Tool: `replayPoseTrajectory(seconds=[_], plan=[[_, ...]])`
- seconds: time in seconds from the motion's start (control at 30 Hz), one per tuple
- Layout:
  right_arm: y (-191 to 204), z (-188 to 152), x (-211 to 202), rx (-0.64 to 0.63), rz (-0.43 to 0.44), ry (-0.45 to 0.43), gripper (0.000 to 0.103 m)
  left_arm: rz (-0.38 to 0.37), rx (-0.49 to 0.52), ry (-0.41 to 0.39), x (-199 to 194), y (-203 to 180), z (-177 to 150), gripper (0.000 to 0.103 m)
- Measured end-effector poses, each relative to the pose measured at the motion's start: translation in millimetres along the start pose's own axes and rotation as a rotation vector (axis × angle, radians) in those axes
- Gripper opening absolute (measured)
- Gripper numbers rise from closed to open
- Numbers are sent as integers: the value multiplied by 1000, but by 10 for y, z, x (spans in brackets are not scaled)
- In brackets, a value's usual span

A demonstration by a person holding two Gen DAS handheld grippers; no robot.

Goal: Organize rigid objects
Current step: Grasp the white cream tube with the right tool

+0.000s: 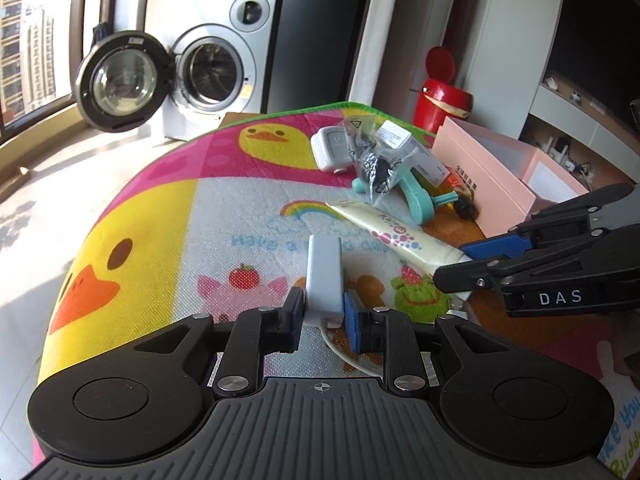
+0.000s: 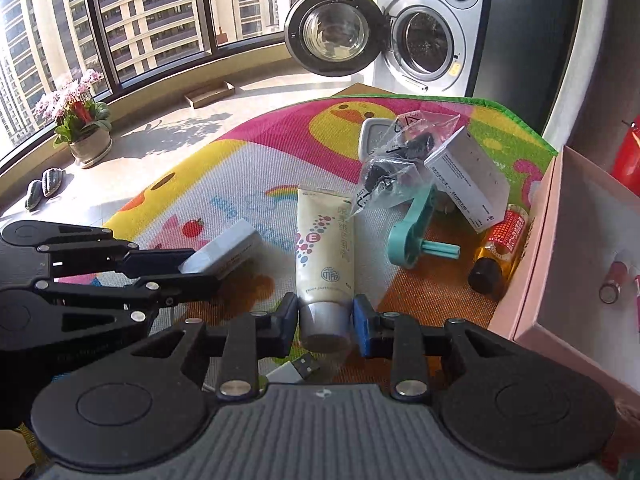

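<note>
- My right gripper (image 2: 325, 322) has its jaws around the grey cap end of the cream tube (image 2: 323, 252); pads look pressed on the cap, so I read it as clamped.
- The tube lies flat on the play mat (image 2: 248, 184), long axis running straight away from my right gripper, in line with its fingers.
- The pink box (image 2: 536, 264) sits just right of that gripper, open side up. I judge the tube goes in there.
- My left gripper (image 1: 323, 316) is clamped on a white charger block (image 1: 325, 276), raised over the mat, further from the box.
- The right hand is the nearer one to the box.
</note>
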State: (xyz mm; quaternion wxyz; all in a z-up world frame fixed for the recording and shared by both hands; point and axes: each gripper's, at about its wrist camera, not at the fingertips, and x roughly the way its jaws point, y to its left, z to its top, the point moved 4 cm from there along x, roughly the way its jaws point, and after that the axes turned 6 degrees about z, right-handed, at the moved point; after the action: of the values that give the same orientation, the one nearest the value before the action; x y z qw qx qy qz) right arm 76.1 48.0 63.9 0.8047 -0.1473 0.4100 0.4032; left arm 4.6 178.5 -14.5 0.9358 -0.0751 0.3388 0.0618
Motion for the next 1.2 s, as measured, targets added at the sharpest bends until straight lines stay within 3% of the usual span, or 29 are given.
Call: replayPoseTrajectory(seconds=[0.13,0.23,0.33,0.4,0.43,0.63,0.8,0.83,0.9,0.97,1.0,1.2], plan=[[-84,-305,-281,-21,-52,16,29,20,-21,-4,23,-10,19,25],[-126,-360,-456,-23,-22,4,29,32,-49,-11,52,-20,36,25],[-205,-137,-589,20,-46,-99,35,41,-72,-18,70,-47,33,25],[-290,72,-542,50,-84,-143,52,58,-67,-23,75,-87,23,25],[-311,158,-489,55,-101,-153,53,71,-49,-29,71,-116,12,25],[-339,644,229,46,-164,-52,52,115,26,-51,76,-218,-28,26],[-351,650,585,49,-203,35,22,101,2,-54,68,-180,-38,26],[-332,635,548,44,-195,31,21,94,-6,-55,65,-168,-40,26],[-267,568,366,34,-144,15,11,79,-28,-56,62,-133,-41,26],[-185,476,106,9,-98,-19,11,73,-37,-57,62,-123,-41,26],[-150,409,-34,-14,-92,-37,0,73,-36,-58,59,-124,-43,26],[-168,-111,-618,-65,-97,-56,0,69,-25,-60,39,-131,-50,26]])
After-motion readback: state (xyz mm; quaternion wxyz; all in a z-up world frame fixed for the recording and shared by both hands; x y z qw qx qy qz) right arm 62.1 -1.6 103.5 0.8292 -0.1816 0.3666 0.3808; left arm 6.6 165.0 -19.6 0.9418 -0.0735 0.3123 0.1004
